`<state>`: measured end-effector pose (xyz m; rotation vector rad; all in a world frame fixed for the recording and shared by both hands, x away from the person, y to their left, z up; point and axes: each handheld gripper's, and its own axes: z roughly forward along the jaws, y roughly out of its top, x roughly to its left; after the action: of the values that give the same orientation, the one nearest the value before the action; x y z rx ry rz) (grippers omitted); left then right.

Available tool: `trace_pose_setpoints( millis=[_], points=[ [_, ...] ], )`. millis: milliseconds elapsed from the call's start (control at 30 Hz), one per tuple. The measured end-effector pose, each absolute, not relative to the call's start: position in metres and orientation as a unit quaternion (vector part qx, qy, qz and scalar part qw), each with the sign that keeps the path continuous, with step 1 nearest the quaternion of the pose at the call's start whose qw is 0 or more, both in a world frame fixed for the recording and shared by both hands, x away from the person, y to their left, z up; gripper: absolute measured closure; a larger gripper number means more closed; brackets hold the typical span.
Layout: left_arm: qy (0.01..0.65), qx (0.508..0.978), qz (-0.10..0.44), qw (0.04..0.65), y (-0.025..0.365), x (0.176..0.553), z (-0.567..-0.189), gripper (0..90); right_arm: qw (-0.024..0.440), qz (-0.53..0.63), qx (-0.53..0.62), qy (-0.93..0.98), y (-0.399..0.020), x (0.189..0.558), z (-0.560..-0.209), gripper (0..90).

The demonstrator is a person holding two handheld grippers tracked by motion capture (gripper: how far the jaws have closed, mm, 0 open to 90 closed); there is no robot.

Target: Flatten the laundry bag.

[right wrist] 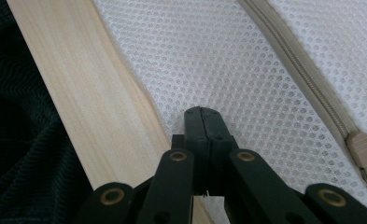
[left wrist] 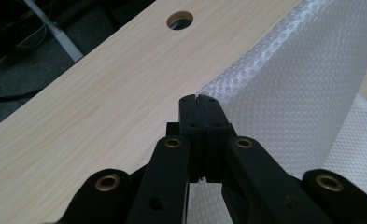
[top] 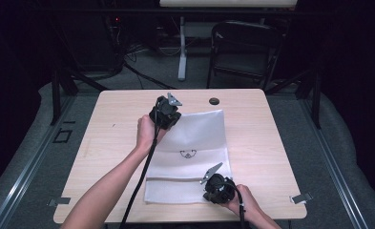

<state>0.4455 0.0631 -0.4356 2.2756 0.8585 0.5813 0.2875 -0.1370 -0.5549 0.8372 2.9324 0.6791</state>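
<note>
The right tool, nearest the camera, has its jaws pressed together over the near edge of a white mesh laundry bag lying on the worktop. Its beige zipper pull sits just right of the jaws. The left tool pinches the bag's far corner, lifting it. Judged a fold: both grips should stay firm and move evenly.

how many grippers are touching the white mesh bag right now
2. The left gripper is shut on the far left corner of the mesh bag, lifting it. The right gripper is shut at the bag's near edge, close to the zipper.
</note>
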Motion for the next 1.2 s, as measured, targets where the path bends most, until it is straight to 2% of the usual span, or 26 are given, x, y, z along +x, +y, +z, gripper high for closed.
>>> trace_pose_setpoints(
  millis=[500,1200],
  points=[
    [0.357,0.849,0.237,0.308,0.048,0.479,-0.451,89.5,0.003,0.224,0.275,0.935,-0.139,0.289,-0.556,90.0],
    [0.398,0.839,0.232,0.289,0.031,0.515,-0.482,87.2,0.0,0.249,0.296,0.922,-0.139,0.289,-0.559,90.0]
  ],
)
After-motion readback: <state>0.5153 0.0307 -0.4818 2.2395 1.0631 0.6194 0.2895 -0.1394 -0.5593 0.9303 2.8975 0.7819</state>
